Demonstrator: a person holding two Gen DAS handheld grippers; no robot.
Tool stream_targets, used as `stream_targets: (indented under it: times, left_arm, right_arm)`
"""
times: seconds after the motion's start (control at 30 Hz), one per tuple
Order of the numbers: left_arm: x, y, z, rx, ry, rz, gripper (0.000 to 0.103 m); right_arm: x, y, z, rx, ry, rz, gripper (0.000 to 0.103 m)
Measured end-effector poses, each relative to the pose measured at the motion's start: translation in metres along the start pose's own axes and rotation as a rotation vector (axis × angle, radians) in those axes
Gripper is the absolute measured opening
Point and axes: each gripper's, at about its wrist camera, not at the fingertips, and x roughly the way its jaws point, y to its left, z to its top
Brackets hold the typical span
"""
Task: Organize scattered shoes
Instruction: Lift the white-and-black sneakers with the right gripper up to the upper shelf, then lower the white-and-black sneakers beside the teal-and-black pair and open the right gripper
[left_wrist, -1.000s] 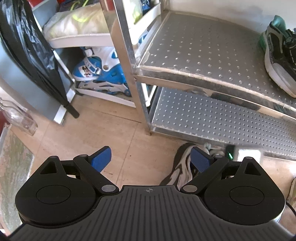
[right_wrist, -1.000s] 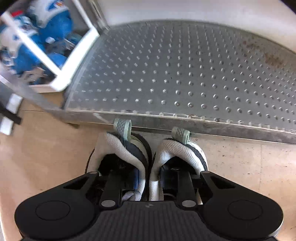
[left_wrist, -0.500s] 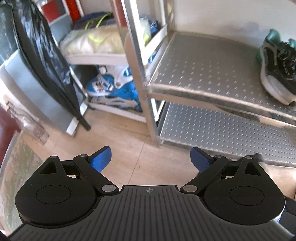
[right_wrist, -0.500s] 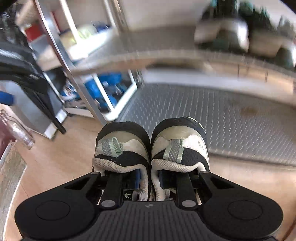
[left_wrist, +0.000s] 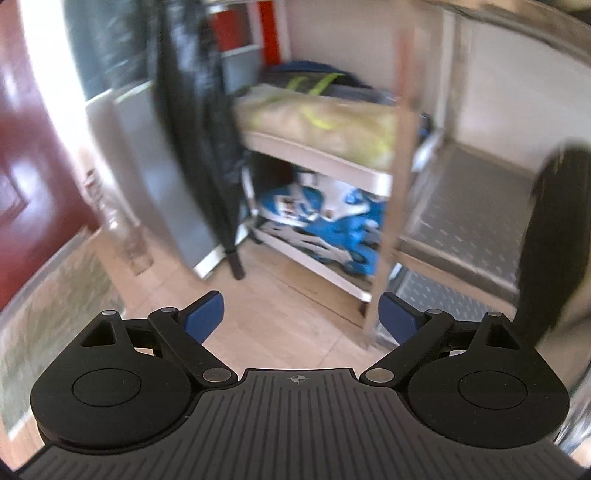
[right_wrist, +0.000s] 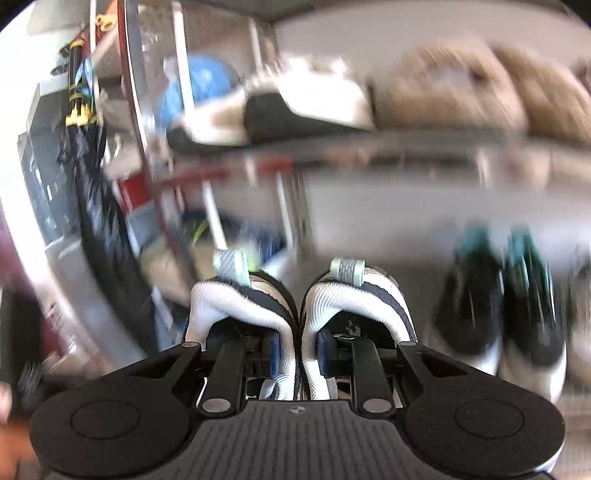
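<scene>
My right gripper (right_wrist: 297, 349) has its fingers (right_wrist: 272, 350) clamped on the 2 inner collar walls of a pair of white sneakers (right_wrist: 299, 314), pressed together side by side, heels nearest me, long axes running straight away from the fingers toward the metal shoe rack (right_wrist: 388, 147). I judge the coming placement turns on that: toes lead in, the shelf lies ahead. A black-and-teal pair (right_wrist: 495, 306) sits right of the carried shoes, blurred. My left gripper (left_wrist: 301, 317) is empty, fingers (left_wrist: 205, 315) wide apart, aimed at the floor (left_wrist: 280, 325). Only the left view shows the rack's bare shelf (left_wrist: 472, 206) at its front left corner and blue skates (left_wrist: 332, 225) beside it.
</scene>
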Motion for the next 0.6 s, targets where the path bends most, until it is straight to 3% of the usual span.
stream_targets:
  times: [0.07, 0.1, 0.13, 0.23, 0.3, 0.53, 0.6]
  left_arm:
    - [0.001, 0.006, 0.003, -0.029, 0.001, 0.002, 0.094]
    - [0.002, 0.005, 0.005, -0.031, 0.0, -0.003, 0.094]
    - [0.003, 0.004, 0.007, -0.031, -0.001, -0.009, 0.094]
    - [0.004, -0.004, 0.008, 0.004, 0.005, -0.037, 0.094]
    - [0.005, -0.009, 0.007, 0.026, 0.008, -0.053, 0.094]
    - [0.001, -0.014, 0.005, 0.023, -0.004, -0.075, 0.094]
    - [0.0, -0.011, 0.006, 0.007, -0.008, -0.069, 0.094]
  right_arm:
    - [0.044, 0.009, 0.005, -0.108, -0.032, -0.056, 0.027]
    - [0.063, 0.011, 0.003, -0.153, -0.025, -0.08, 0.047]
    - [0.079, 0.012, -0.002, -0.202, -0.023, -0.091, 0.074]
    - [0.116, 0.017, -0.014, -0.341, -0.049, -0.171, 0.08]
    - [0.121, 0.017, -0.017, -0.354, -0.058, -0.197, 0.081]
    - [0.091, 0.0, -0.024, -0.203, -0.031, -0.129, 0.083]
    - [0.069, -0.003, -0.027, -0.155, -0.013, -0.053, 0.076]
